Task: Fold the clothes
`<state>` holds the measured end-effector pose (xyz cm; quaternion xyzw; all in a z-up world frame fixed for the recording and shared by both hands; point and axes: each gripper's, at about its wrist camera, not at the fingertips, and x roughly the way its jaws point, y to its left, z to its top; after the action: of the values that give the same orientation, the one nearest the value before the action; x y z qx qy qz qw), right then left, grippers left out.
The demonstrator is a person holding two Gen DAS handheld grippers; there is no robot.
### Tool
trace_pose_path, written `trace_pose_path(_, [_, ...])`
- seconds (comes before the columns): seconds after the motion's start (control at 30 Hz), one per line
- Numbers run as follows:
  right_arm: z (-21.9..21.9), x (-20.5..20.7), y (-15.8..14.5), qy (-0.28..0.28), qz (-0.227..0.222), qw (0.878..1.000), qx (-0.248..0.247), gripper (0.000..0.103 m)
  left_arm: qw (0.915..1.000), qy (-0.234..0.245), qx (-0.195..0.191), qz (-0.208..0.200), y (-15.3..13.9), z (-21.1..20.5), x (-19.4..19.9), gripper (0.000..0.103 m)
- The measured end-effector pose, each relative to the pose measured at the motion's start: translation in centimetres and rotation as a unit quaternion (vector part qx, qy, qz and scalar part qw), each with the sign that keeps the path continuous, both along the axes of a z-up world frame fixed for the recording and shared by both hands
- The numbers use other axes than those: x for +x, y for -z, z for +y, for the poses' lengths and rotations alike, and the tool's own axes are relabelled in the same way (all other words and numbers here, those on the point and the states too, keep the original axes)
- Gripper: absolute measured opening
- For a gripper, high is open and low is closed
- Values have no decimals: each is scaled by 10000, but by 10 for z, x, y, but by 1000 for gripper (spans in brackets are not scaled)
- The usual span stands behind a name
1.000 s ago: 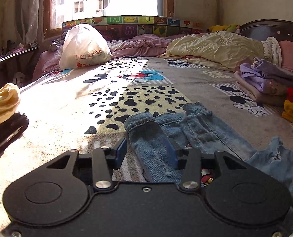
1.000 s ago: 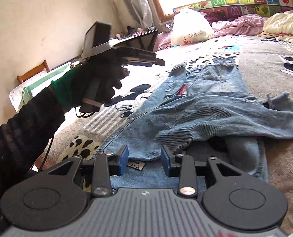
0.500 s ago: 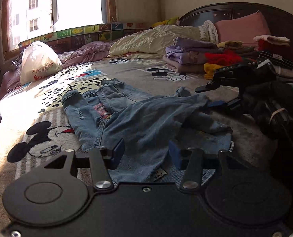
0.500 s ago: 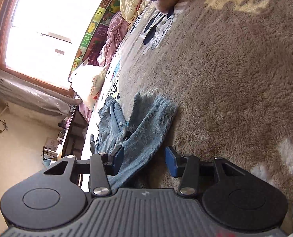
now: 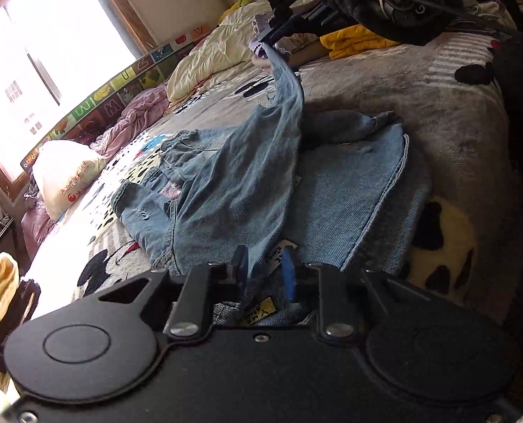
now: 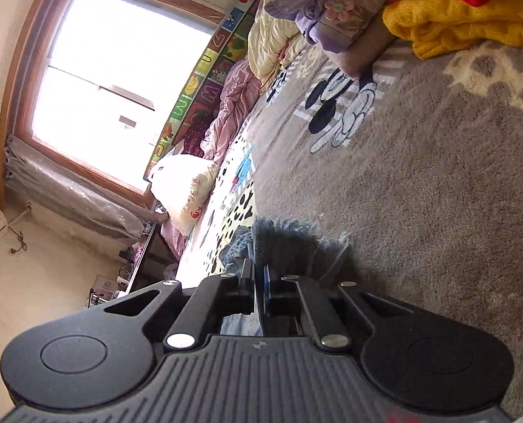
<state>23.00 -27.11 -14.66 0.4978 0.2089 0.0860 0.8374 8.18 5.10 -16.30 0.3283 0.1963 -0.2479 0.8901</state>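
Right hand-held gripper [image 6: 258,290]: you are pinching the jeans [image 5: 240,179] hem, lifting it.
Left hand-held gripper [image 5: 264,273]: you are clamping the waistband.

little here that reads clearly

you can make out single letters on the colourful alphabet border [image 6: 205,81] under the window: an "m", a "u" and a "z" in the right wrist view, each on its own picture tile. the white plastic bag [image 6: 183,187] carries red printing, too blurred to read. on the jeans [image 5: 261,190], a white label [image 5: 277,252] and a yellow tag [image 5: 261,308] near the waistband show dark marks you cannot decipher. the right gripper body bears a small logo, no words.
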Motion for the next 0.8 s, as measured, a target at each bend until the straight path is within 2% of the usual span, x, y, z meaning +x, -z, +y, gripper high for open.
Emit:
trace_pose_path(0.07, [4, 8, -20, -28, -173, 9995, -253, 6, 10000, -59, 8, 56, 1, 1, 3, 6])
trace_pose_path(0.2, [14, 26, -48, -118, -362, 9973, -633, 5, 9994, -79, -266, 209, -2, 11, 7, 5])
trace_pose_path(0.3, [15, 29, -56, 6, -174, 9970, -754, 5, 9979, -188, -527, 333, -4, 18, 12, 6])
trace_pose_path(0.33, [14, 26, -56, 89, -15, 9965, -831, 8, 9978, -189, -542, 338, -3, 18, 13, 6])
trace_pose_path(0.37, [13, 24, -55, 173, 143, 9956, -908, 16, 9977, -188, -555, 341, -2, 19, 13, 7])
trace_pose_path(0.4, [13, 19, -53, 278, 359, 9938, -1019, 31, 9978, -181, -542, 327, -2, 18, 13, 7])
trace_pose_path(0.43, [11, 10, -47, 413, 583, 9913, -1104, 63, 9979, -174, -530, 314, -2, 17, 13, 7])
trace_pose_path(0.47, [9, 1, -39, 546, 740, 9898, -1087, 81, 9980, -166, -529, 305, -2, 16, 12, 7])
trace_pose_path(0.6, [1, -24, 8, 520, 1388, 9876, -526, 78, 9977, -157, -602, 281, -4, 14, 7, 7])
trace_pose_path(0.67, [0, -31, 31, 505, 1633, 9851, -208, 68, 9975, -159, -625, 273, -4, 15, 6, 7])
trace_pose_path(0.8, [0, -31, 45, 532, 1594, 9858, 18, 59, 9974, -169, -634, 290, -3, 16, 7, 7])
